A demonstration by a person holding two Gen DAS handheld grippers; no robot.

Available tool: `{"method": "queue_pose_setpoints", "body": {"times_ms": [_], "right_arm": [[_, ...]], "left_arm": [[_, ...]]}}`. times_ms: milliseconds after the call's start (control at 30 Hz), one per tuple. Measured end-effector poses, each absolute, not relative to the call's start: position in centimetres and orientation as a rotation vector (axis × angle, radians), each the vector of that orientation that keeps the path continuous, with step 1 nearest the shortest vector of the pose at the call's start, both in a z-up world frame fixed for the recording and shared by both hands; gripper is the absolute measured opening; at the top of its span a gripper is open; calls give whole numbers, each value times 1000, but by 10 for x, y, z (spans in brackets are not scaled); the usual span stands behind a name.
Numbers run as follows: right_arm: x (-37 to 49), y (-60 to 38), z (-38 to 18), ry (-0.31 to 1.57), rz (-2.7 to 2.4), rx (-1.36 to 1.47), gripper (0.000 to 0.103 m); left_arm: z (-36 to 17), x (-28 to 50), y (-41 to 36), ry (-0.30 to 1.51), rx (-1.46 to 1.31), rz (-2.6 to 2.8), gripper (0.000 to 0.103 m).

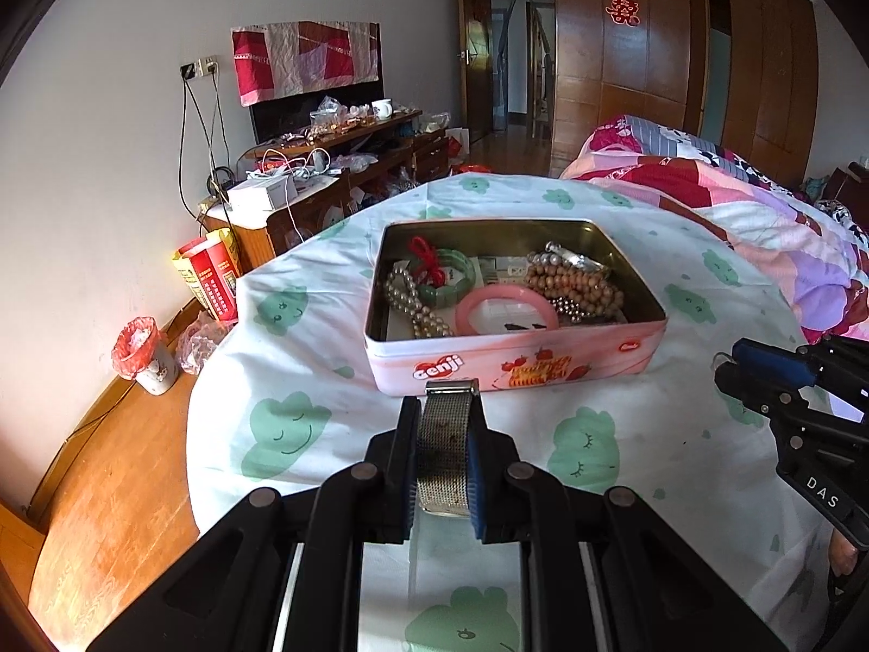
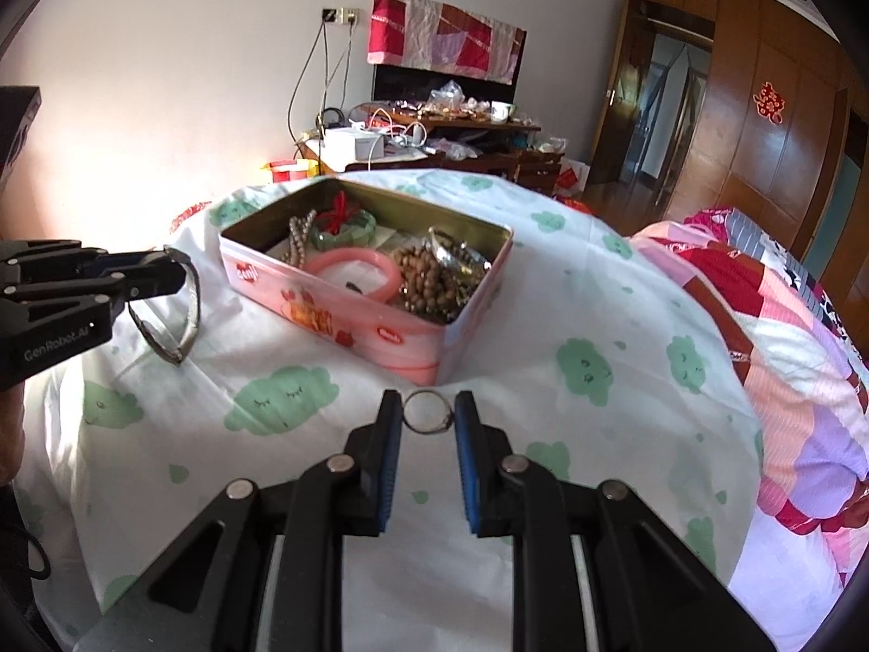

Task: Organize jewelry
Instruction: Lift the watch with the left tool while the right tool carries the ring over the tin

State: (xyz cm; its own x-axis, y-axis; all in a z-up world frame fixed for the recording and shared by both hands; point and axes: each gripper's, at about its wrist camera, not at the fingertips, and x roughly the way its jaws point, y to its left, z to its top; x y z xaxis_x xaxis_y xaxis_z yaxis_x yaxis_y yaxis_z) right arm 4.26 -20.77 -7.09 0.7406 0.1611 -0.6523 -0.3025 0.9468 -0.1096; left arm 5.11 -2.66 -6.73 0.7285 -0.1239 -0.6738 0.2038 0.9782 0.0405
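A pink tin [image 1: 597,350] stands open on the bed, holding a pink bangle [image 1: 508,312], a green bracelet [image 1: 453,277], wooden beads [image 1: 575,282] and a pearl string [image 1: 413,304]. My left gripper [image 1: 445,407] is shut on a silver mesh band [image 1: 442,451], just in front of the tin's near wall. In the right wrist view that band [image 2: 187,320] hangs as a loop from the left gripper [image 2: 176,266], left of the tin [image 2: 347,320]. My right gripper [image 2: 427,405] is shut on a thin metal ring [image 2: 426,432], near the tin's corner. The right gripper [image 1: 725,367] also shows in the left wrist view, to the tin's right.
The tin rests on a white sheet with green clouds [image 1: 282,434]. A patchwork quilt [image 2: 787,326] lies bunched to the right. Left of the bed are wooden floor, a small bin [image 1: 144,356] and a red bag [image 1: 209,282]. A cluttered TV stand [image 1: 337,163] lines the far wall.
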Motion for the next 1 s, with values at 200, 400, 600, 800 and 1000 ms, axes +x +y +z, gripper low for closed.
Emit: {"method": "queue_pose_setpoints", "body": {"times_ms": [200, 400, 600, 800, 1000], "right_arm": [[41, -206, -63, 668, 259, -214, 21], [41, -207, -56, 654, 261, -209, 21], [42, -208, -50, 640, 258, -207, 21], [45, -209, -45, 628, 260, -207, 21], [50, -207, -38, 615, 262, -216, 21]], "left_arm": [[-61, 50, -26, 719, 113, -179, 15], [-52, 50, -24, 702, 110, -174, 15], [-41, 52, -24, 682, 115, -171, 15], [-31, 54, -25, 659, 126, -168, 15], [-21, 60, -25, 638, 136, -162, 15]]}}
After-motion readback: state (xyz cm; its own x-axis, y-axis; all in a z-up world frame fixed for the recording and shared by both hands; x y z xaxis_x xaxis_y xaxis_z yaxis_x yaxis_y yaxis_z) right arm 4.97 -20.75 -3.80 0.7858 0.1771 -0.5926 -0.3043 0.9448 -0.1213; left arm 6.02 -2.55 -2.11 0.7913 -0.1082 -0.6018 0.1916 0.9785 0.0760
